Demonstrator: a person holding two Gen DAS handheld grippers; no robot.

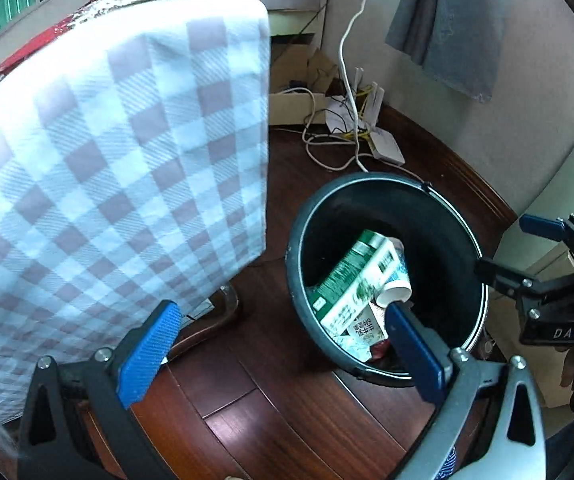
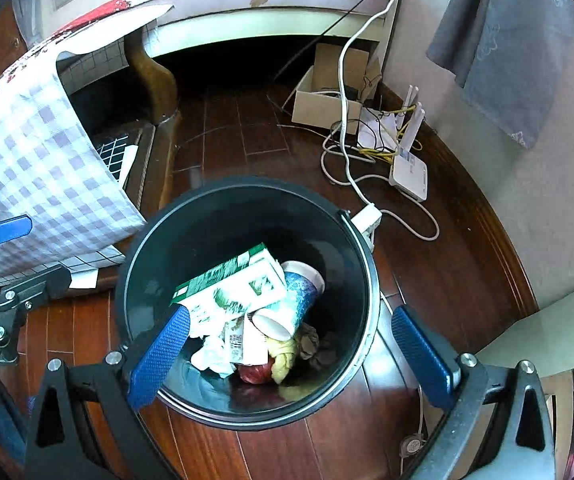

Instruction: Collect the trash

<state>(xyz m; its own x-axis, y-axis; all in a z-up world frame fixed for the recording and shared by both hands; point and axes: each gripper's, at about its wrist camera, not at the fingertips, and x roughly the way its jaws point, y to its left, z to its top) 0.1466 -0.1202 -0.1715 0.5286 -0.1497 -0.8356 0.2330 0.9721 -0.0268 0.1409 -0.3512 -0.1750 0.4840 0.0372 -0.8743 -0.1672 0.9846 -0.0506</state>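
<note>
A dark round trash bin [image 1: 439, 216] stands on the wooden floor; it also shows in the right wrist view [image 2: 223, 224]. Inside lie a green and white carton [image 1: 351, 284] [image 2: 235, 284], a paper cup [image 1: 397, 280] [image 2: 291, 304], crumpled paper [image 2: 211, 354], a red item [image 2: 255, 374] and yellow scraps. My left gripper [image 1: 283, 348] is open and empty, above the floor at the bin's left rim. My right gripper [image 2: 293, 348] is open and empty, directly over the bin. The right gripper also shows at the right edge of the left wrist view [image 1: 543, 256].
A table with a checked cloth [image 1: 119, 168] [image 2: 39, 184] stands left of the bin, its wooden leg [image 2: 155, 76] behind. A white router [image 2: 409, 168], tangled cables and a cardboard box [image 2: 327, 100] lie by the wall. A grey cloth [image 2: 511, 44] hangs on the wall. A bed is at the back.
</note>
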